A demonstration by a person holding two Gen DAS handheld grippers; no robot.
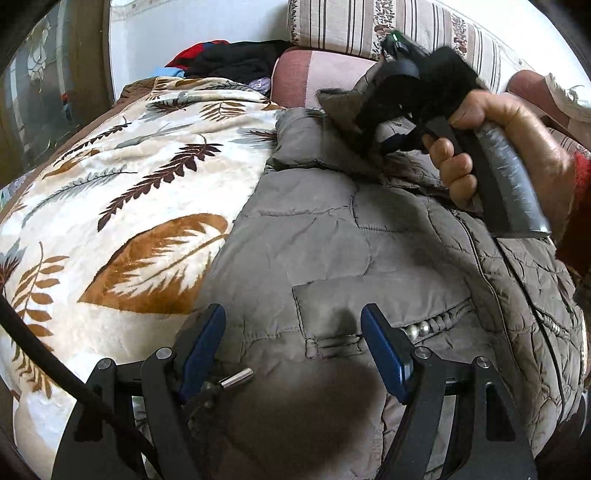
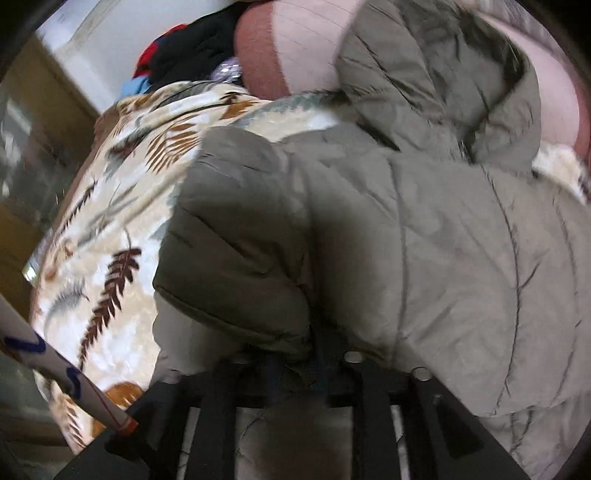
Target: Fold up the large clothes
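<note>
A grey-brown quilted jacket (image 1: 351, 240) lies spread on a leaf-patterned blanket (image 1: 129, 184). My left gripper (image 1: 295, 332) hovers open over the jacket's lower front beside a pocket flap (image 1: 369, 306), with nothing between its blue pads (image 1: 384, 350). A hand (image 1: 491, 122) holds my right gripper (image 1: 373, 118) at the jacket's collar end. In the blurred right wrist view a folded sleeve (image 2: 240, 240) lies on the jacket (image 2: 443, 240) and drapes over my right gripper (image 2: 297, 363). Fabric sits between its narrow-set fingers and hides the tips. The hood (image 2: 443, 74) lies beyond.
Dark and red clothes (image 1: 229, 61) are piled at the back, beside a pink cushion (image 1: 314, 74) and a striped cushion (image 1: 369, 26). A glass-fronted cabinet (image 1: 44, 92) stands at the left. A black cable (image 1: 55, 369) crosses the lower left. A white rod (image 2: 55, 369) lies by the blanket (image 2: 110, 240).
</note>
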